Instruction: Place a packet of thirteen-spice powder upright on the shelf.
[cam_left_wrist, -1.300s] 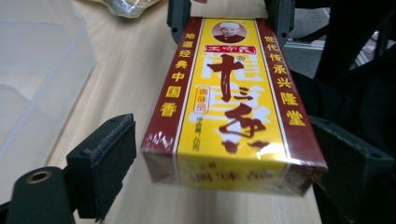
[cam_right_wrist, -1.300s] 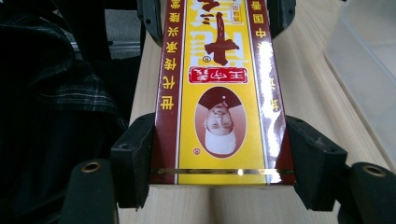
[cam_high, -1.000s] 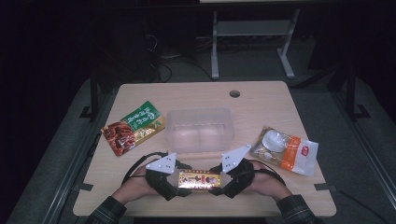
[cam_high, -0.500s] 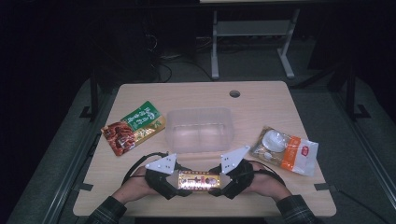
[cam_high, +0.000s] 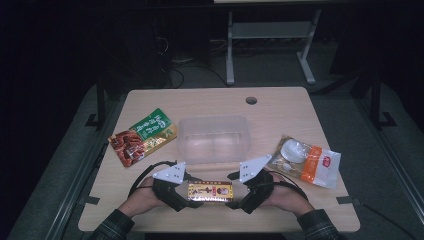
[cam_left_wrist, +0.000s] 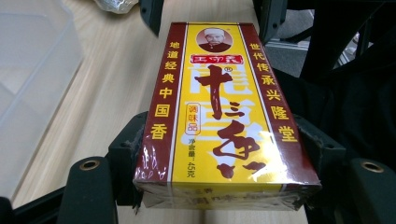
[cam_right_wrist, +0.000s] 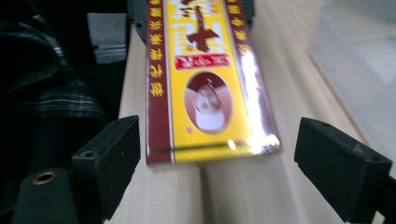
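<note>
Dim lab or test room: lone wooden table (cam_high: 210, 102), cables on floor (cam_high: 185, 65), metal stand (cam_high: 270, 37) well beyond fingers.

At the table's near edge, the yellow spice box (cam_high: 210, 191) spans the gap between the left gripper (cam_high: 186, 194) and right gripper (cam_high: 235, 195). Just beyond, the clear plastic tub (cam_high: 214, 140) blocks the centre. Bare tabletop (cam_high: 210, 102) lies open at the far side, between the green-and-red packet (cam_high: 142, 136) at left and the white-and-orange bag (cam_high: 305, 161) at right.
</note>
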